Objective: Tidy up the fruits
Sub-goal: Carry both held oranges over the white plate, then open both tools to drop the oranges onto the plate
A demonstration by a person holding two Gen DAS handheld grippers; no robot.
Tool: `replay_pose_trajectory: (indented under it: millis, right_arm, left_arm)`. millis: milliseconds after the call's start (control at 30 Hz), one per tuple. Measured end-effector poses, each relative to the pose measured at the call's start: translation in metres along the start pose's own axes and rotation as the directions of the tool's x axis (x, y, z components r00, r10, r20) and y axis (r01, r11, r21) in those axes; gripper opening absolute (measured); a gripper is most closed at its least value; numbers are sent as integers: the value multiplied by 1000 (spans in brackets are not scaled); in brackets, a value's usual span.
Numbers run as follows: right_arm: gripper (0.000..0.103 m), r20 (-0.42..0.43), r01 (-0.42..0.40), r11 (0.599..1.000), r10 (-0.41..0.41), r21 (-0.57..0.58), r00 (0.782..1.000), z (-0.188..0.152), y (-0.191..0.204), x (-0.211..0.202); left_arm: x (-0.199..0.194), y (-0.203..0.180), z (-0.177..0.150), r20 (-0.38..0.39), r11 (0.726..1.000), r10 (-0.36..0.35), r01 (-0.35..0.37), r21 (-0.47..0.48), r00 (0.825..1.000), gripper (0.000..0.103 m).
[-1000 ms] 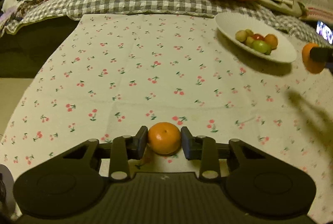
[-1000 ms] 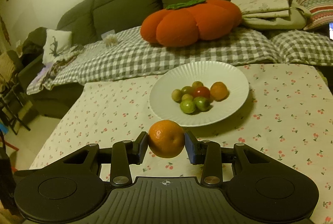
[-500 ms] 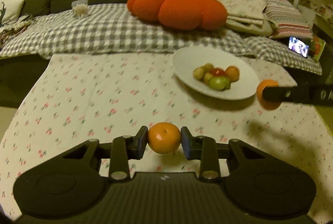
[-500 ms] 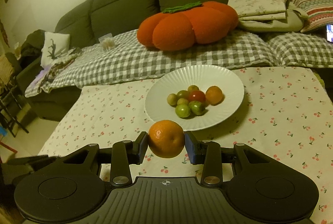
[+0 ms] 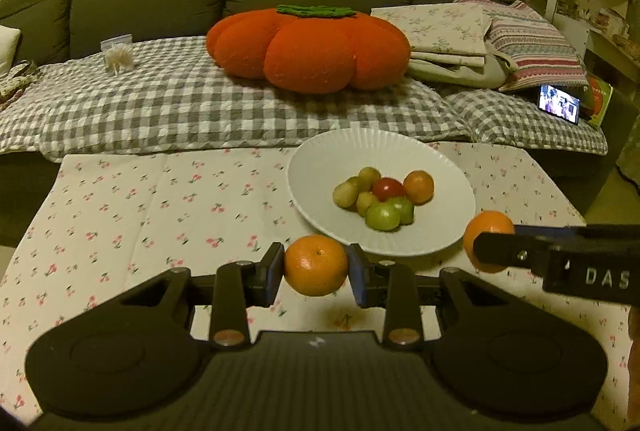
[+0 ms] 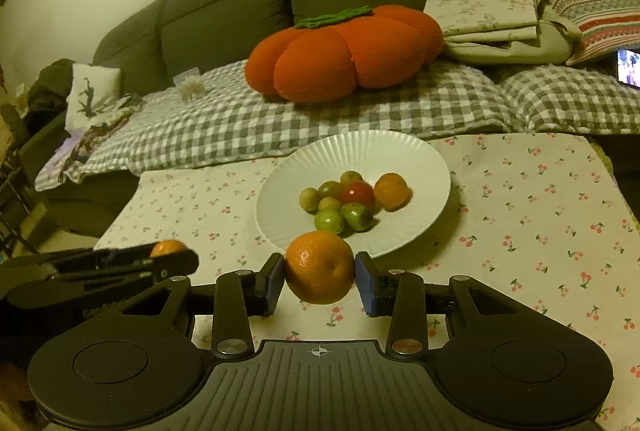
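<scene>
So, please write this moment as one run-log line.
left gripper: holds mandarin | right gripper: holds orange | both near white plate

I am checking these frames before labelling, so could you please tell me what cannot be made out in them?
- Left wrist view: the right gripper hides the near side of its round orange tangerine.
- Right wrist view: the left gripper covers most of the other orange tangerine.
- Both views: small green and yellowish fruits piled in the ribbed white plate overlap; kinds unclear.

Both tools (image 5: 316,271) (image 6: 320,279), each with its orange (image 5: 316,265) (image 6: 320,267), now nearer the plate (image 5: 320,167).
</scene>
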State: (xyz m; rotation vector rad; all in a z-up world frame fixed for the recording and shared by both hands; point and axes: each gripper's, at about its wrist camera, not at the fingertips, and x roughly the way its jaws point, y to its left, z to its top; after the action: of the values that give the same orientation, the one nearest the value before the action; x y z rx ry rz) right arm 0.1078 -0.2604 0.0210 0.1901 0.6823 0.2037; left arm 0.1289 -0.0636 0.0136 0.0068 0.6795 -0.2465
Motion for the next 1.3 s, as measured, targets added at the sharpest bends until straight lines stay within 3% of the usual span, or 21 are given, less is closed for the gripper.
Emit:
replay_pose_trajectory:
  millis: [433,1033,1300]
  right_arm:
    - [37,23,63,998,-63,5,998,17,-16,22]
    - [37,3,80,996,-80,-45,997,19,-19,58]
    - [37,-10,100,994,-101,-45,995,22,-27,78]
  left_arm:
    - [44,1,18,-6,999,-25,25,-22,1000,32]
    - [78,-15,17,-10,996,-70,70,56,998,33]
    - [94,-23,14,-13,994,-49,50,99,999,33]
